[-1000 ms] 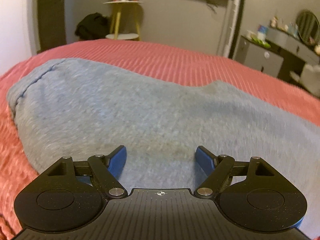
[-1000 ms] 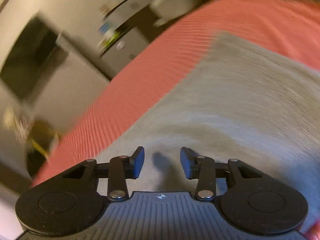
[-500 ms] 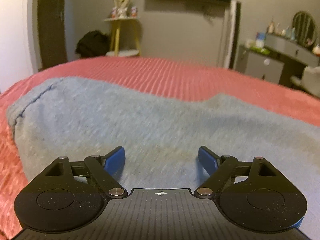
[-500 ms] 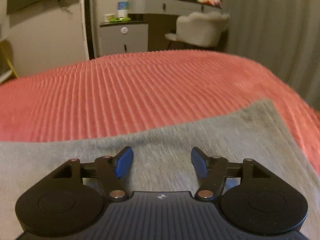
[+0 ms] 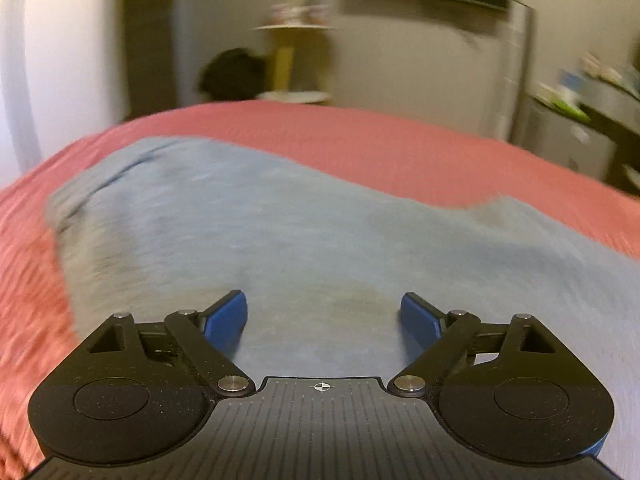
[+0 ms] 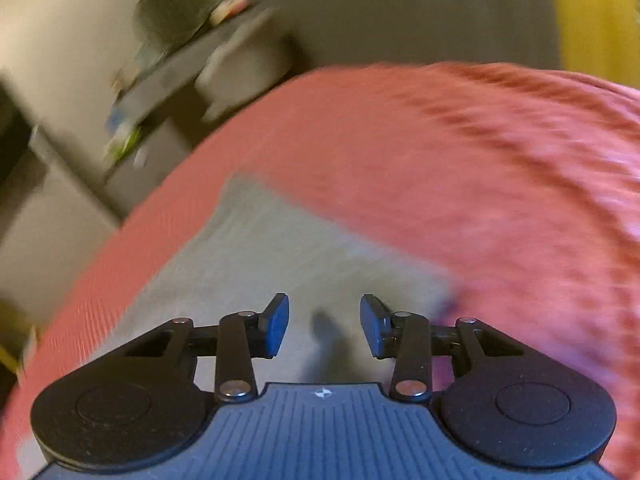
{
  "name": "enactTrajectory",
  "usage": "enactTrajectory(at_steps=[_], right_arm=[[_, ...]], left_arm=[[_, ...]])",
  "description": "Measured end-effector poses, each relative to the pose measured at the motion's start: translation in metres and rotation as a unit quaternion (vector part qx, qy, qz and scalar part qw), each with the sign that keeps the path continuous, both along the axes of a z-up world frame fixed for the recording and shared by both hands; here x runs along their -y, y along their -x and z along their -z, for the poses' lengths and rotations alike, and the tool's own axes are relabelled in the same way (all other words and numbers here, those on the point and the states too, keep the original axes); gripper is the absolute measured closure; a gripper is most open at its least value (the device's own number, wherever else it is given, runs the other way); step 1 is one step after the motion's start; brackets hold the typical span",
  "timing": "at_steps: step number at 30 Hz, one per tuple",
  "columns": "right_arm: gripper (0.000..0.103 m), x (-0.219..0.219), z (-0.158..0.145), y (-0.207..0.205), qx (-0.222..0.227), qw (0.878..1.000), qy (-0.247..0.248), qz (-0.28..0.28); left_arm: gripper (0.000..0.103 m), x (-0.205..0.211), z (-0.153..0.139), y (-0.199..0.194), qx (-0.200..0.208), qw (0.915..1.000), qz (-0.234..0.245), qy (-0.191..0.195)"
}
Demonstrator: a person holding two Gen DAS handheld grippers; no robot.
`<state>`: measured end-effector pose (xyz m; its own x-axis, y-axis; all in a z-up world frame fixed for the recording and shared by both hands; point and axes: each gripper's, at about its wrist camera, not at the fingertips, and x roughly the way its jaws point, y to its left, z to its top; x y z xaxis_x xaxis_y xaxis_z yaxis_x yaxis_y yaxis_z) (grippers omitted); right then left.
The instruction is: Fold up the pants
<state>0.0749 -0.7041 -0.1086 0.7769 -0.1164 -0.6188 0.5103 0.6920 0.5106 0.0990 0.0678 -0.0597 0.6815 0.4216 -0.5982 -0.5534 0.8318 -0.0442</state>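
Left wrist view: left gripper [image 5: 323,316] gapes wide, empty, over grey pants [image 5: 280,232] spread on the red bedspread [image 5: 400,148]; right gripper [image 6: 324,326] hangs parted near their corner. Soft, light, floppy cloth, probably best pinched at that edge

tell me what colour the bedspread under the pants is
Salmon red with a fine ribbed texture; the bedspread shows best in the right wrist view, lying under the grey pants.

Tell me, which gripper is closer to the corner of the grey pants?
Right. The right gripper hovers open near a corner of the grey fabric pants, while the left gripper hovers open over their broad middle.
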Motion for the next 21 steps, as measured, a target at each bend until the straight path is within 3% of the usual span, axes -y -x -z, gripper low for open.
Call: enactTrajectory(at_steps=[3, 5, 8, 13, 14, 15, 16, 19, 21], right_arm=[[0.054, 0.028, 0.007, 0.033, 0.012, 0.997, -0.056, 0.044], [0.054, 0.035, 0.015, 0.040, 0.008, 0.996, -0.068, 0.062], [0.054, 0.042, 0.031, 0.038, 0.026, 0.992, -0.119, 0.027], [0.053, 0.042, 0.039, -0.001, 0.034, 0.992, -0.123, -0.008], [0.059, 0.042, 0.035, 0.000, 0.039, 0.992, -0.122, -0.017], [0.078, 0.038, 0.032, 0.000, 0.044, 0.992, -0.115, -0.029], [0.084, 0.032, 0.025, -0.002, 0.049, 0.993, -0.098, -0.045], [0.086, 0.006, 0.003, 0.005, 0.071, 0.993, 0.018, -0.089], [0.086, -0.016, -0.006, 0.009, 0.087, 0.984, 0.100, -0.118]], left_arm=[[0.013, -0.005, -0.004, 0.009, 0.009, 0.9996, -0.015, 0.021], [0.013, 0.000, -0.007, 0.012, 0.014, 0.9994, 0.001, 0.033], [0.012, 0.011, -0.011, 0.016, 0.015, 0.9961, 0.043, 0.075], [0.012, 0.023, -0.017, 0.026, 0.022, 0.9934, 0.061, 0.095], [0.012, 0.027, -0.018, 0.027, 0.022, 0.9937, 0.062, 0.091], [0.012, 0.027, -0.018, 0.028, 0.021, 0.9942, 0.063, 0.085], [0.012, 0.029, -0.019, 0.028, 0.020, 0.9946, 0.064, 0.080], [0.012, 0.034, -0.020, 0.024, 0.017, 0.9952, 0.068, 0.069], [0.012, 0.038, -0.018, 0.023, 0.013, 0.9952, 0.073, 0.064]])
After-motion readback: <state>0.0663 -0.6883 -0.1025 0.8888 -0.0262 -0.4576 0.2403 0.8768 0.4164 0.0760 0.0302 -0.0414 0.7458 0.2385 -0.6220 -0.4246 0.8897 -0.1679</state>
